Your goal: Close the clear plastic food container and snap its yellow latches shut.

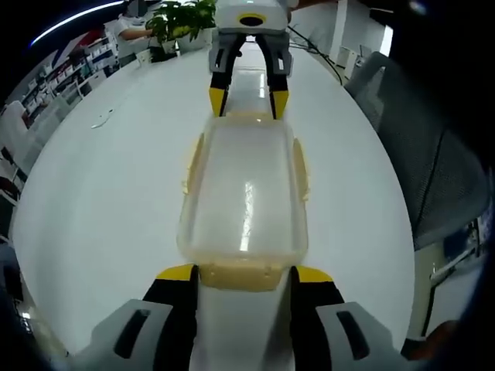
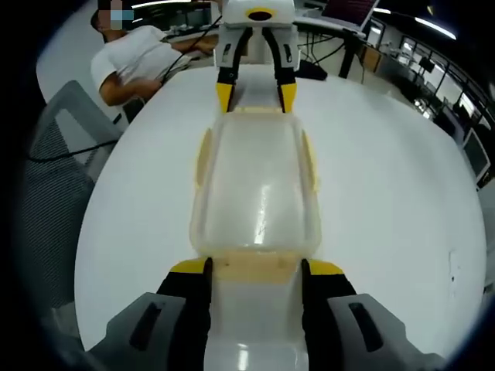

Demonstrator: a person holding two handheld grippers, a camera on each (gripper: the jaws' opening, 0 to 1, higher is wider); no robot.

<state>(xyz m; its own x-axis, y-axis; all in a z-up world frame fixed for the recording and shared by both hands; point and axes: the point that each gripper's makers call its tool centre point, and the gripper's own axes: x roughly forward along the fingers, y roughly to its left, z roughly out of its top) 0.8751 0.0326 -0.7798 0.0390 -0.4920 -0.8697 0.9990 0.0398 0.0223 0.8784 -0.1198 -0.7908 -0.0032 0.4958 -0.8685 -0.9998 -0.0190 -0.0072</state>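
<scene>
A clear plastic food container [image 1: 244,193] [image 2: 257,185] lies lengthwise on the white round table [image 1: 100,201] [image 2: 387,178] with its lid on top. Pale yellow latches show on its long sides [image 1: 300,166] [image 2: 203,158] and at its ends. My left gripper [image 1: 244,274] is open, and its yellow-tipped fingers straddle the near end latch [image 1: 241,276]. At the opposite end, my right gripper [image 2: 257,268] is open around the other end latch [image 2: 255,267]. Each gripper also shows at the far end in the other's view: right gripper [image 1: 247,97], left gripper [image 2: 255,94].
A grey mesh chair [image 1: 433,170] [image 2: 54,178] stands at the table's edge. A person in a white shirt [image 2: 131,66] sits beyond it. A potted plant [image 1: 182,19] and cables [image 1: 317,50] are at the far side. A small scrap [image 1: 100,120] lies on the table.
</scene>
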